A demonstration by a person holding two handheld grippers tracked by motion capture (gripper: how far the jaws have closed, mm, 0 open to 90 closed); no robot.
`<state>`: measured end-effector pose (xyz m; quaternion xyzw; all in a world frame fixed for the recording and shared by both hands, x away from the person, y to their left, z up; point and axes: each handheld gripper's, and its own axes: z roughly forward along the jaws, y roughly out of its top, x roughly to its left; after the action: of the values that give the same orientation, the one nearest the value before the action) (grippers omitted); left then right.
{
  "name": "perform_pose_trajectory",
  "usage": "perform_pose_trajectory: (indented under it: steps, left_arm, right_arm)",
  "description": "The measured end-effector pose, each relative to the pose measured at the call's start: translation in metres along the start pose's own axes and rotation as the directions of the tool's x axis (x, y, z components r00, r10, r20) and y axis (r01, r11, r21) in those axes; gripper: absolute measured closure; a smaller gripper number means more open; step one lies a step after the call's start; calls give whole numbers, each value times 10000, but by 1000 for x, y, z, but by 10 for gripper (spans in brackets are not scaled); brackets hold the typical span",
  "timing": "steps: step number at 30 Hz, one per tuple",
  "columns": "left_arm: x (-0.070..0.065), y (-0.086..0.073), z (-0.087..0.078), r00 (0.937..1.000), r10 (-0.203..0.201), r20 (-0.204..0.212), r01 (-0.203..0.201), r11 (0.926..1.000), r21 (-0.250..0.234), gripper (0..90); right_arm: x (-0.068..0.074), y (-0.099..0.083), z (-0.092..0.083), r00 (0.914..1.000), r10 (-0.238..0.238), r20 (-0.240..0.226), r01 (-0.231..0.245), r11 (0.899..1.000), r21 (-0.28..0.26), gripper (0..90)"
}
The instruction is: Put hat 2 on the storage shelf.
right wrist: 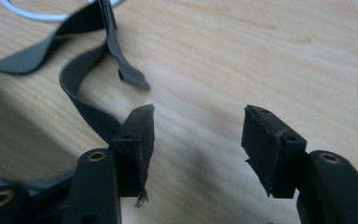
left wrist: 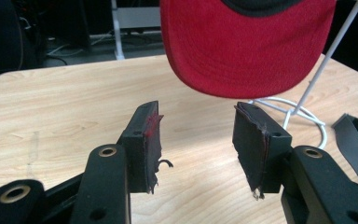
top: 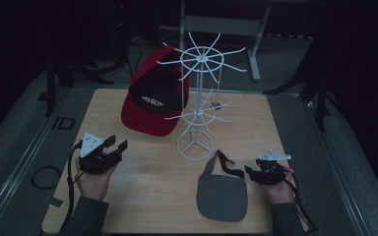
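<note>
A red cap (top: 150, 105) with a black front hangs on the white wire rack (top: 201, 59) at the middle back of the table. A grey visor (top: 221, 194) lies flat at the front right, its black strap (top: 226, 164) curling toward the rack's base. My left gripper (top: 117, 143) hovers at the front left, open and empty, pointing at the cap's red brim (left wrist: 247, 46). My right gripper (top: 249, 173) sits just right of the visor, open, with the strap (right wrist: 81, 84) beside its left jaw and bare wood between the pads. Closer in, the left gripper (left wrist: 198, 114) and right gripper (right wrist: 199, 116) both show a wide gap.
The wooden table (top: 142, 196) stands on a grey floor, with dark stands and cables around it. The rack's ring base (left wrist: 307, 116) rests right of the left gripper's line. A cable loop (top: 44, 177) lies on the floor at the left.
</note>
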<state>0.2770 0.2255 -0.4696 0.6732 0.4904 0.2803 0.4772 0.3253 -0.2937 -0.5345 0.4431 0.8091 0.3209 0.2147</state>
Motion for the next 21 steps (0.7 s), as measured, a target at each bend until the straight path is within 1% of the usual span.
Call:
perform_pose_trajectory:
  steps: [2,4,5,6,9,10,12,15,16,18,19,20,21]
  left_arm:
    - [0,-2,2,10000,6,58,-7,10000,51,520]
    - [0,-5,3,10000,57,7,-58,9999,116,520]
    - [0,-5,3,10000,57,7,-58,9999,116,520]
    - [-1,-6,4,9998,187,-52,-186,9997,165,520]
    - [-1,-8,4,9996,253,-96,-252,9996,155,519]
    - [-1,-10,5,9992,369,-126,-367,9992,150,518]
    - [-1,-11,6,9989,449,-156,-447,9989,142,518]
    - [-1,-15,8,9989,451,-121,-448,9988,203,519]
    - [-1,-16,9,9988,475,-82,-473,9985,288,519]
    - [-2,-16,10,9982,598,-96,-594,9975,374,518]
    - [-2,-16,10,9982,598,-96,-594,9975,374,518]
    - [-2,-16,10,9983,570,-80,-567,9978,337,518]
    - [-2,-16,10,9983,570,-80,-567,9978,337,518]
  right_arm:
    - [0,6,1,9998,-53,-192,54,10000,1,453]
    - [0,11,2,9991,-186,-375,188,9998,43,459]
    - [0,11,2,9991,-186,-375,188,9998,43,459]
    - [1,17,4,9980,-354,-528,360,9993,104,462]
    - [4,26,7,9966,-513,-649,528,9984,209,460]
    - [5,29,8,9958,-578,-714,598,9979,250,460]
    - [8,35,12,9938,-743,-826,770,9966,306,460]
    - [12,43,17,9903,-928,-1031,978,9942,445,464]
    - [12,43,17,9903,-928,-1031,978,9942,445,464]
    - [16,51,24,9858,-992,-1355,1082,9923,606,490]
    - [16,51,24,9858,-992,-1355,1082,9923,606,490]
    - [17,55,28,9837,-957,-1520,1069,9920,671,501]
    - [17,55,28,9837,-957,-1520,1069,9920,671,501]
